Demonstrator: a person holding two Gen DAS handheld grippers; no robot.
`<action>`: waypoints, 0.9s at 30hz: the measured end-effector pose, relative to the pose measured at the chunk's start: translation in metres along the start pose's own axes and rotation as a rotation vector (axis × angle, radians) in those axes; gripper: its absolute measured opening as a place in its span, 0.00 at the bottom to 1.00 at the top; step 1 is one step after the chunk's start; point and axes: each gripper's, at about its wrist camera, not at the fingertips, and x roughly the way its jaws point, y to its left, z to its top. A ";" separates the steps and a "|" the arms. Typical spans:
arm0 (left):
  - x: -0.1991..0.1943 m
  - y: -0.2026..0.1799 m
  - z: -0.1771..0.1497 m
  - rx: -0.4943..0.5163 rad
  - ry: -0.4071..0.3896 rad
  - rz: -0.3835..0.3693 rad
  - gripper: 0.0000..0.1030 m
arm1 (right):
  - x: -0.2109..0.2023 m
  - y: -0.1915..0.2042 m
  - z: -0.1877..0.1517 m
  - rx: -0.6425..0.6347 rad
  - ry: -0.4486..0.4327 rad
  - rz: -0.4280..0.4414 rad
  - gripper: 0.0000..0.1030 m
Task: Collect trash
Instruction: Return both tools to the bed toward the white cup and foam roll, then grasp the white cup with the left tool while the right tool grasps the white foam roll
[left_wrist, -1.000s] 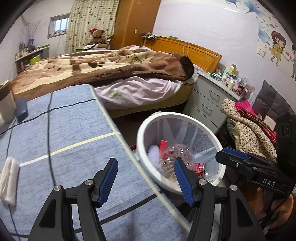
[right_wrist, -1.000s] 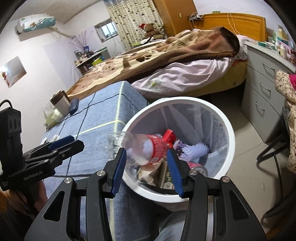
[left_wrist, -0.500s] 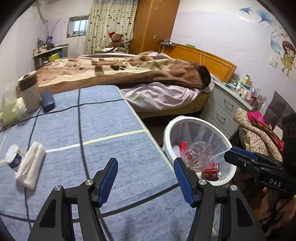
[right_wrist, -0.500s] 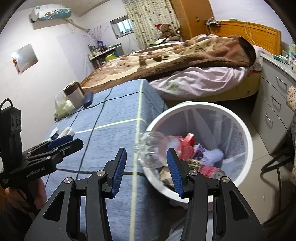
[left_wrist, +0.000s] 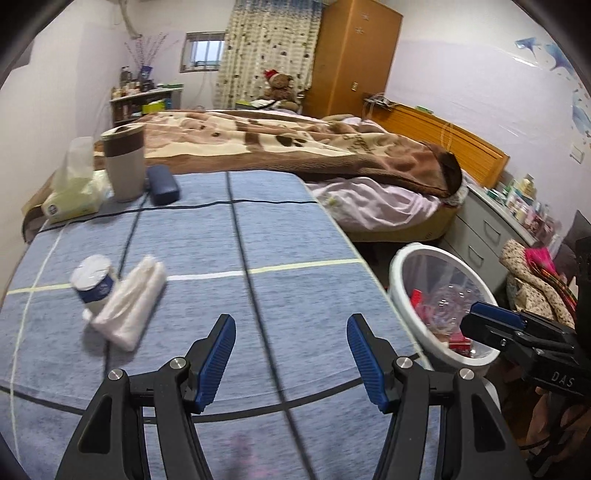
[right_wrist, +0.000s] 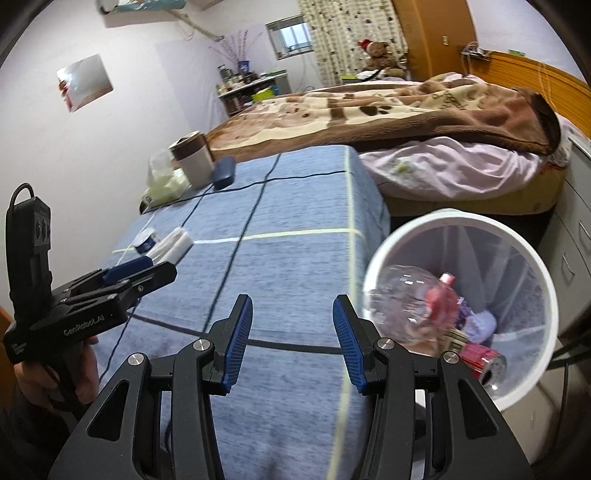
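Note:
A white trash bin (right_wrist: 532, 258) stands on the floor right of the blue-covered table (left_wrist: 288, 236); it also shows in the left wrist view (left_wrist: 402, 266). In it lie a clear plastic bottle (right_wrist: 402, 295) with a red label, a red can (right_wrist: 480, 360) and other scraps. On the table's left lie a small white cup with a blue band (left_wrist: 94, 282) and a folded white tissue (left_wrist: 129, 304). My left gripper (left_wrist: 291, 360) is open and empty above the table. My right gripper (right_wrist: 293, 341) is open and empty, left of the bin.
A tissue pack (left_wrist: 70, 192), a grey-brown tumbler (left_wrist: 123, 162) and a dark blue case (left_wrist: 162, 188) stand at the table's far left. A bed (left_wrist: 332, 155) lies behind, grey drawers (left_wrist: 491, 236) and a chair with clothes (left_wrist: 535, 280) to the right.
The bottle left my right gripper and dropped into the bin. Both grippers swung left, away from the bin and over the table; the cup and tissue came into view.

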 end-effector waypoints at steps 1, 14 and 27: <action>-0.002 0.004 -0.001 -0.005 -0.003 0.005 0.61 | 0.002 0.003 0.001 -0.006 0.004 0.005 0.46; -0.022 0.080 -0.006 -0.119 -0.045 0.148 0.61 | 0.030 0.042 0.010 -0.078 0.053 0.069 0.46; -0.016 0.150 -0.004 -0.209 -0.052 0.247 0.61 | 0.054 0.065 0.017 -0.105 0.092 0.088 0.46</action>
